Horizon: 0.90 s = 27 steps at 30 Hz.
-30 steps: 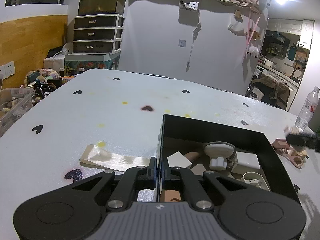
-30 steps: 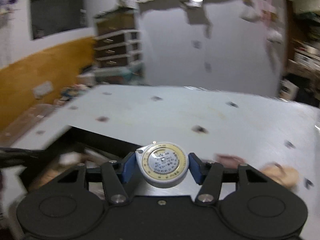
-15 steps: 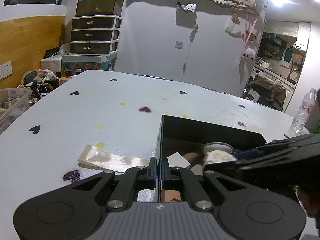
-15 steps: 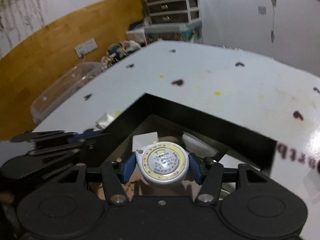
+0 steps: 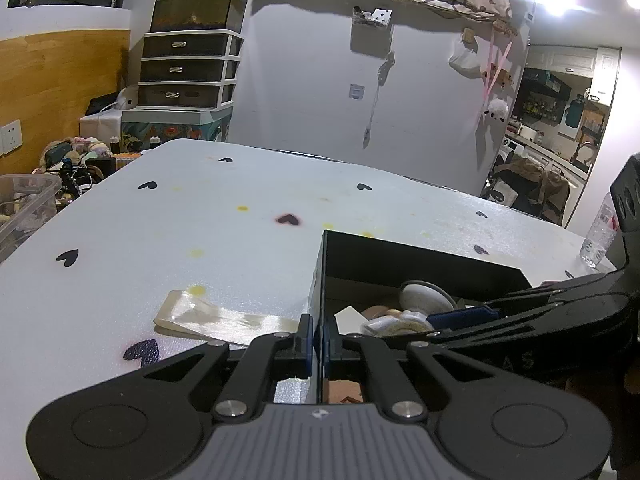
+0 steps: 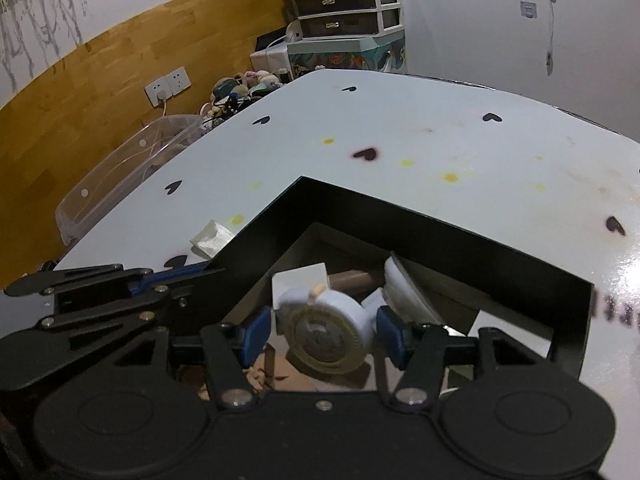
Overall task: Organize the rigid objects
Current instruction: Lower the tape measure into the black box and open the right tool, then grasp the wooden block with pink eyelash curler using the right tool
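Tape measure (image 6: pixel 326 330) between right gripper (image 6: pixel 322 330) pads, tilted over box (image 6: pixel 440 236) | left gripper (image 5: pixel 318 338) clamps box wall

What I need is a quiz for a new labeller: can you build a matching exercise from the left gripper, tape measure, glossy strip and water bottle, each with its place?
1 left gripper
2 tape measure
3 glossy strip
4 water bottle

A flat on the table, beside the black box
B between the jaws of the right gripper, over the box
C upright near the table's far right edge
D shut on a box wall

Pairs: 1-D, 2-B, 3-A, 4-C
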Tool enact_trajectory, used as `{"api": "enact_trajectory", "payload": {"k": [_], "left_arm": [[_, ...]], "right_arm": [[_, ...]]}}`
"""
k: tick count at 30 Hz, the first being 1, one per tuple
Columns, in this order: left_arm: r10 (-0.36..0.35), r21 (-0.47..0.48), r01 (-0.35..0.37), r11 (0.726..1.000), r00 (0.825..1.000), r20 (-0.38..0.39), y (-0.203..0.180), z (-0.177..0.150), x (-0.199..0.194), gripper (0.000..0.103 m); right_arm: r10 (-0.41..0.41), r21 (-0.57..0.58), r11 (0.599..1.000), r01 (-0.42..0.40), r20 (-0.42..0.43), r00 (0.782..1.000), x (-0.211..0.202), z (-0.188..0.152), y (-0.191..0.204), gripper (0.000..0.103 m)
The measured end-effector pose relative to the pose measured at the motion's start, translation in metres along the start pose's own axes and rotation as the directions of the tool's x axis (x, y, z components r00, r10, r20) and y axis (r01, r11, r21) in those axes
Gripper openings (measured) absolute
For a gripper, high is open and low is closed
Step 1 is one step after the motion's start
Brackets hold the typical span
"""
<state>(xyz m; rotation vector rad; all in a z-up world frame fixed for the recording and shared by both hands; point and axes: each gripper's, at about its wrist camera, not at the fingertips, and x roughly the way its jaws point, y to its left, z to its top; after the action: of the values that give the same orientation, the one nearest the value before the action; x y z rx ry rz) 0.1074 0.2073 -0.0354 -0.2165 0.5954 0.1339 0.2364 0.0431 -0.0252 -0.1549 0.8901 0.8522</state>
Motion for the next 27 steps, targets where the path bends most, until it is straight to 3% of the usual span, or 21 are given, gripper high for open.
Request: {"api": "enact_trajectory", "payload": {"k": [18, 22, 27], "left_arm": [[0.001, 0.000, -0.001, 1.000, 1.000, 0.000, 0.000, 0.000, 0.000, 0.004], [0.003, -0.002, -0.003, 1.000, 1.000, -0.001, 0.000, -0.001, 0.000, 0.004], [0.008, -0.002, -0.008, 1.000, 1.000, -0.003, 0.001, -0.001, 0.002, 0.004]], "right_arm": [[0.001, 0.024, 1.000, -0.003, 0.082, 0.997, -0.033, -0.009, -0.011, 0.061], [-0.009, 0.031, 1.000, 0.005, 0.131, 0.991, -0.049, -0.012, -0.016, 0.066], [-0.058, 0.035, 0.998, 0.051, 0.213, 0.975, -0.076, -0.016, -0.026, 0.082]]}}
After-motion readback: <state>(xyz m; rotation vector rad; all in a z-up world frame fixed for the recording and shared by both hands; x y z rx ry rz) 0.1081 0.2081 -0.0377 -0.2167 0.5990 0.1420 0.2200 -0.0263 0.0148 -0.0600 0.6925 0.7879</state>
